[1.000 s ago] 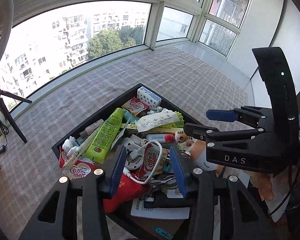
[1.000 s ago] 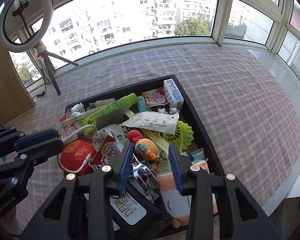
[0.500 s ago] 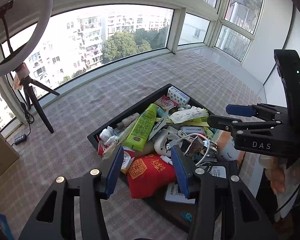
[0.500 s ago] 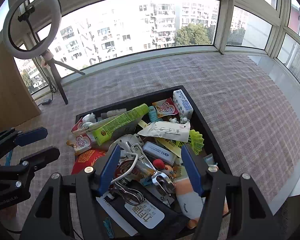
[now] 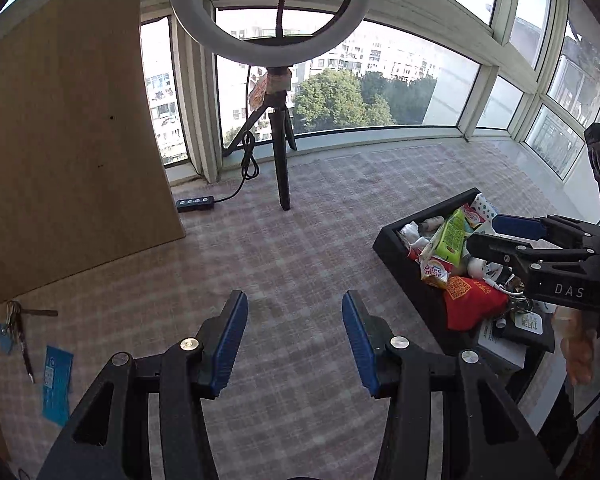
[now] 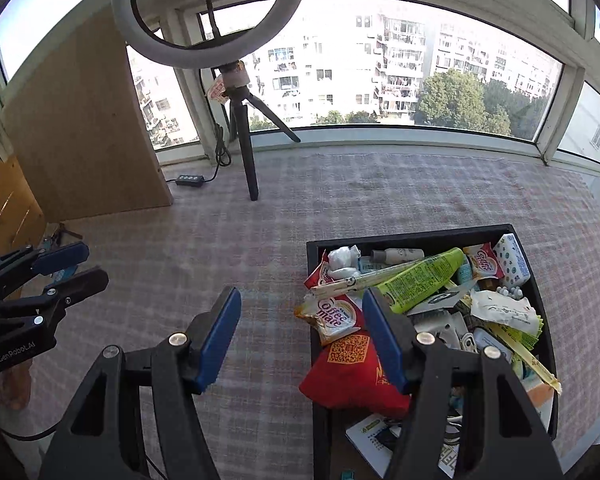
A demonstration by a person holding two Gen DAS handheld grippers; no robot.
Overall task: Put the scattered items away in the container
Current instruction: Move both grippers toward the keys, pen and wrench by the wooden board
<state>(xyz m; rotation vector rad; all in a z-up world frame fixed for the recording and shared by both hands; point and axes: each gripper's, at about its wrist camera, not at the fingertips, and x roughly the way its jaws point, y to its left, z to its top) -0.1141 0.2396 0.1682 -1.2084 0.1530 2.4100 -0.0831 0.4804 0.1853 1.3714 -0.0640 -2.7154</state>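
The black container (image 6: 404,236) sits on the checked cloth, heaped with small items: a green tube (image 6: 424,280), a red pouch (image 6: 352,372), Coffee-mate sachets (image 6: 332,316). It also shows in the left wrist view (image 5: 412,276) at the right. My left gripper (image 5: 294,340) is open and empty over bare cloth, left of the container. My right gripper (image 6: 300,336) is open and empty at the container's left edge. A blue packet (image 5: 56,384) and keys with a pen (image 5: 16,328) lie on the cloth at the far left.
A ring light on a tripod (image 6: 244,136) stands at the back by the window, with a cable and remote (image 6: 188,179). A wooden board (image 6: 84,128) leans at the left. The right gripper (image 5: 540,256) shows in the left wrist view above the container.
Both grippers have swung left and pulled away from the container. Both jaws have opened wider. The left view now faces bare cloth and the tripod.
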